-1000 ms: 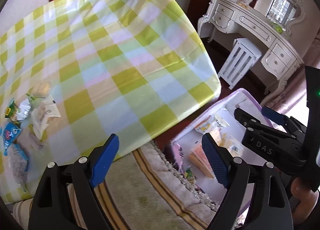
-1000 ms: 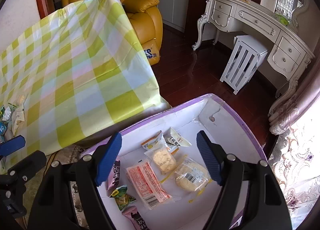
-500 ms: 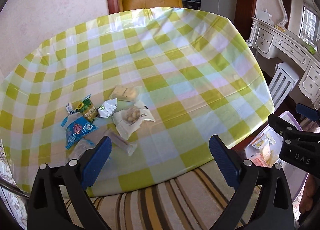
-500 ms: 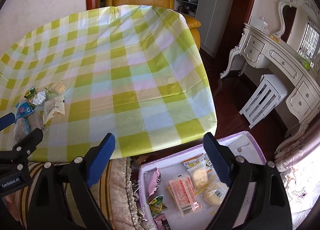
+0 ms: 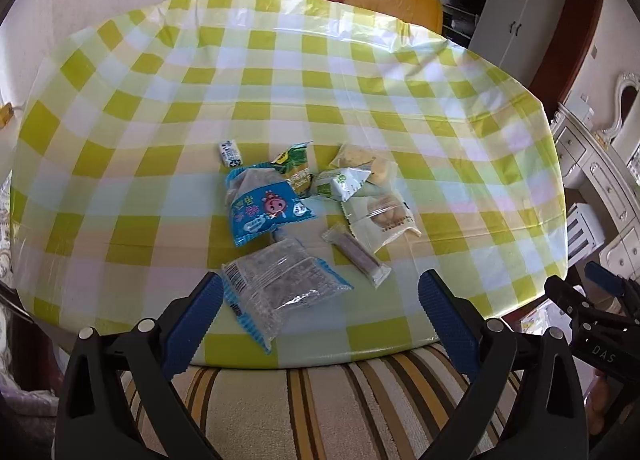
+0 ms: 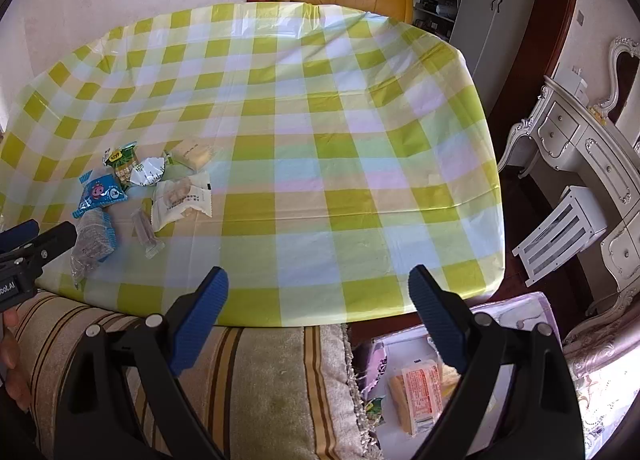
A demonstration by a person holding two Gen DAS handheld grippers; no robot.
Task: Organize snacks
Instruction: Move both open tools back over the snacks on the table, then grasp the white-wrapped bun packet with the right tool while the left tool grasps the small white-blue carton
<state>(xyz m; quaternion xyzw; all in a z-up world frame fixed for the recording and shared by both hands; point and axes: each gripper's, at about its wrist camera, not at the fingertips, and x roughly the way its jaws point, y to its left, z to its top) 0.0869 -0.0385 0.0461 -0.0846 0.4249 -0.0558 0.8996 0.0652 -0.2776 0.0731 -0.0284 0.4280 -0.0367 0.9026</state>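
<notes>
Left wrist view: the left hand-held gripper (image 5: pixel 318 306) fills the bottom of the frame with its blue pads spread wide and nothing between them. Just beyond it, at lower centre, a clear packet with blue ends (image 5: pixel 280 286) lies flat on the worktop (image 5: pixel 460 164), its near corner overlapping the left pad in the picture; whether they touch cannot be told. Its long axis runs from upper right down to lower left, slanted across the line between the pads. A little farther, right of centre, a slim brown bar (image 5: pixel 356 254) lies on the opposite diagonal. Beyond these, at mid-frame, sit the blue cartoon pouch (image 5: pixel 264 206) and the white biscuit pack (image 5: pixel 380 218), with smaller wrappers clustered behind.

In the right wrist view the right hand-held gripper (image 6: pixel 318 306) is likewise open and empty, low in the frame over bare checked cloth; the snack cluster (image 6: pixel 140 188) lies well apart at the left edge. The storage box (image 6: pixel 516 310) with snacks already in it shows at lower right. The left gripper is judged the nearer, and the clear packet its likeliest pick; a wrist turn would be needed to square the pads across its width.
</notes>
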